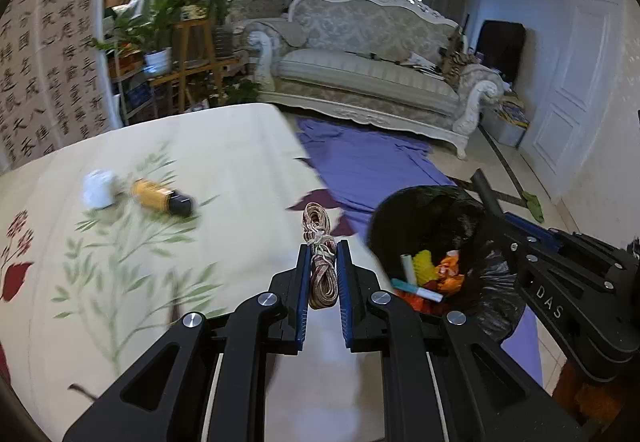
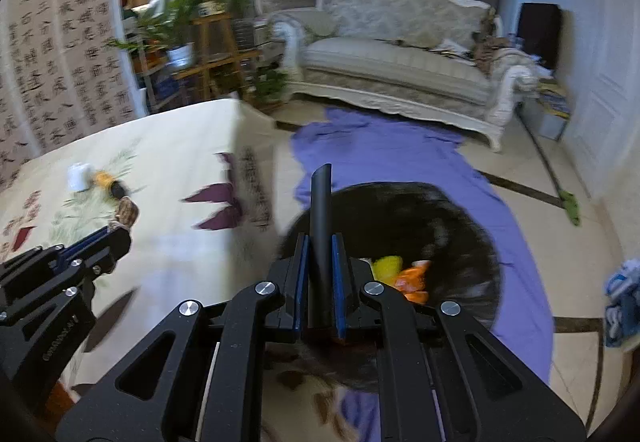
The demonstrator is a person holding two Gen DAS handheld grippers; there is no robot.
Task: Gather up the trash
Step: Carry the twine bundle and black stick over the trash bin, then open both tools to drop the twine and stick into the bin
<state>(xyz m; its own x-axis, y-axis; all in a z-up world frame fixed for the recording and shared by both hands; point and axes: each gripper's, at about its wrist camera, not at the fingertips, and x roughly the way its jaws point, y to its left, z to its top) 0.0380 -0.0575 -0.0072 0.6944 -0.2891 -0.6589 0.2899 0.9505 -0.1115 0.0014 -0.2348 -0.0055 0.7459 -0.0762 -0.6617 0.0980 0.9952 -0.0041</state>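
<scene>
My left gripper [image 1: 323,246] is shut on a coil of brown and white cord [image 1: 320,238], which hangs over the table's right edge. My right gripper [image 2: 319,238] is shut on a black tube [image 2: 321,210] that sticks up over the black-lined trash bin [image 2: 452,218]. That trash bin [image 1: 424,214] stands on the floor beside the table and holds yellow, orange and white scraps. An orange and black bottle [image 1: 162,198] and a white cup [image 1: 98,188] lie on the floral tablecloth [image 1: 224,154]. The right gripper [image 1: 494,202] also shows at the right of the left wrist view.
A purple sheet [image 1: 372,158] covers the floor between the table and a cream sofa [image 1: 368,70]. Potted plants on wooden stands [image 1: 188,42] fill the back left. A broom with a green head [image 2: 568,204] lies on the tiles at the right.
</scene>
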